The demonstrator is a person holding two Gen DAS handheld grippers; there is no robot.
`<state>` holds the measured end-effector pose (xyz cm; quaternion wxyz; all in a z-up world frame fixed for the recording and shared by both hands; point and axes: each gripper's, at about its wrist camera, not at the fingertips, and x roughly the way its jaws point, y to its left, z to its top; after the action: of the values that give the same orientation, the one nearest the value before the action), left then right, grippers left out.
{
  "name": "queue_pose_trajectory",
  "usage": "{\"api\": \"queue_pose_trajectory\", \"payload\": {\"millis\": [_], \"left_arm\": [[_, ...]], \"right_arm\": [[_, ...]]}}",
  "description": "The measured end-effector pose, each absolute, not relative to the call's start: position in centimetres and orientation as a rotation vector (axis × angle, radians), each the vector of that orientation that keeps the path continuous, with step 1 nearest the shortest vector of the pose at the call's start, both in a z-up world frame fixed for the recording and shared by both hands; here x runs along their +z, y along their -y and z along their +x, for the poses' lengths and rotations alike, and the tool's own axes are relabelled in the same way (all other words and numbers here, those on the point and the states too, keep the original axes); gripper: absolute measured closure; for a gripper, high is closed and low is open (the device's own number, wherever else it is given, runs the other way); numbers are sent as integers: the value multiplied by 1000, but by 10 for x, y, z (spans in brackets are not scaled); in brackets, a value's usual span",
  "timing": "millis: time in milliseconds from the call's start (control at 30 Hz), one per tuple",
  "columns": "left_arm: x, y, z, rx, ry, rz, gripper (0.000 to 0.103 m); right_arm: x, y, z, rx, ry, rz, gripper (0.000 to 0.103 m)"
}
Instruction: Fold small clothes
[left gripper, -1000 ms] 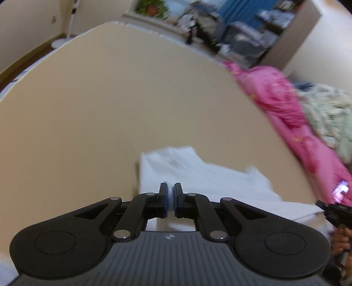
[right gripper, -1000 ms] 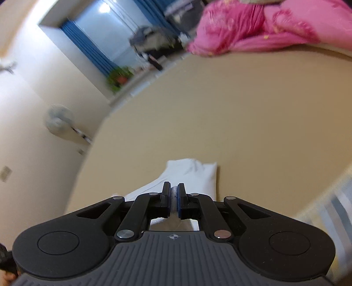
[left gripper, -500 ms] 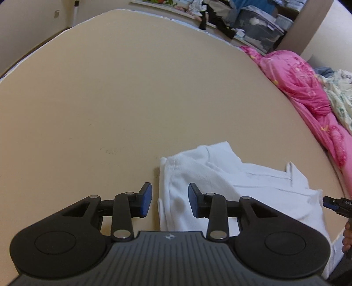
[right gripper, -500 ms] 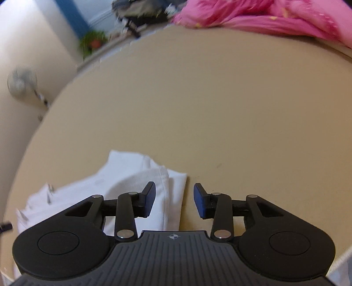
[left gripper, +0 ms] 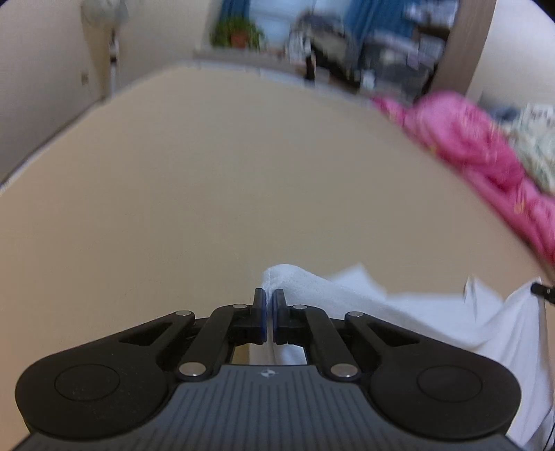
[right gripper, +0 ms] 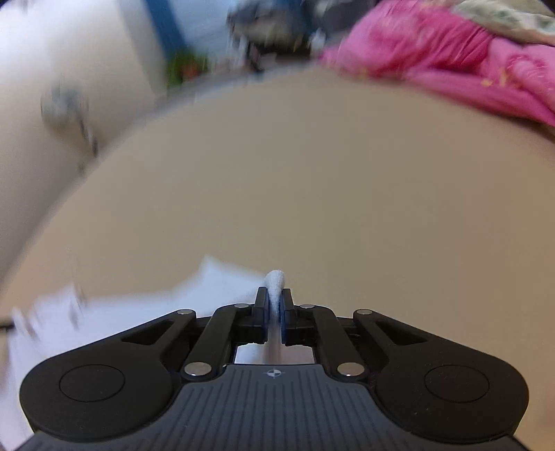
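A small white garment (left gripper: 433, 312) lies on the tan bed surface (left gripper: 242, 173). My left gripper (left gripper: 269, 298) is shut on the garment's left corner. A bump of cloth rises just past its tips and the fabric runs off to the right. In the right wrist view, my right gripper (right gripper: 275, 298) is shut on the other corner. A white tuft sticks up between its blue pads, and the rest of the garment (right gripper: 138, 312) trails off to the left, blurred. The dark tip at the right edge of the left wrist view is the right gripper (left gripper: 541, 288).
A pink quilt (left gripper: 485, 149) is heaped along the bed's right side, with floral bedding (left gripper: 534, 149) behind it. The quilt (right gripper: 433, 52) also fills the top right of the right wrist view. A standing fan (left gripper: 104, 14) and a potted plant (left gripper: 239, 31) are beyond the far edge.
Half a second ago both grippers stood open over the garment's two corners. Now both are shut on the cloth. Both views have swung and are blurred.
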<state>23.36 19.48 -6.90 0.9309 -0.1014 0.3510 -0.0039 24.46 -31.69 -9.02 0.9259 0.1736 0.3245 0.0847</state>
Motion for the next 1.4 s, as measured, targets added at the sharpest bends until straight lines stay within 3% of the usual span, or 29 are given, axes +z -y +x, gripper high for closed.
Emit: {"api": "queue_pose_trajectory", "payload": {"millis": [333,500,533,600,767,867,933,1000,1200,1267,1300,1367,1400], "left_arm": [[-91,-187,265,88,-710,-176,100],[-121,-191,286,94,-867,-186,97],[-120,-194,284,99,-877,-203,95],[-106,-201,275,97,-863,-255,90],[-61,-211,228,28,-886,-290,88],[-47,-210,192,-26,-932,-299,87],[-52,-213,165,-55,-953,-338,74],[-66,-213,145,-67,-977,-367,72],[-94,-189,131,-97,-1080,-275,73],[-102,-185,130,-84,-1115,-230,84],[-104,-180,130,-84,-1130,-211,99],[-101,-177,126,-89,-1119,-182,100],[-97,-176,125,-92,-1101,-179,100]], "right_arm": [[-101,313,273,53,-652,340,97],[-144,299,304,27,-850,310,96],[-148,300,304,7,-872,307,89],[-139,306,296,-33,-845,318,81],[-91,323,245,4,-758,461,81],[-78,323,212,35,-844,477,80],[-82,322,186,55,-893,476,74],[-91,320,164,57,-944,464,72],[-103,321,128,57,-1013,415,71],[-107,328,129,52,-1027,415,70],[-108,329,128,54,-1038,423,70],[-112,328,125,80,-1066,433,69],[-113,326,121,105,-1076,429,80]]}}
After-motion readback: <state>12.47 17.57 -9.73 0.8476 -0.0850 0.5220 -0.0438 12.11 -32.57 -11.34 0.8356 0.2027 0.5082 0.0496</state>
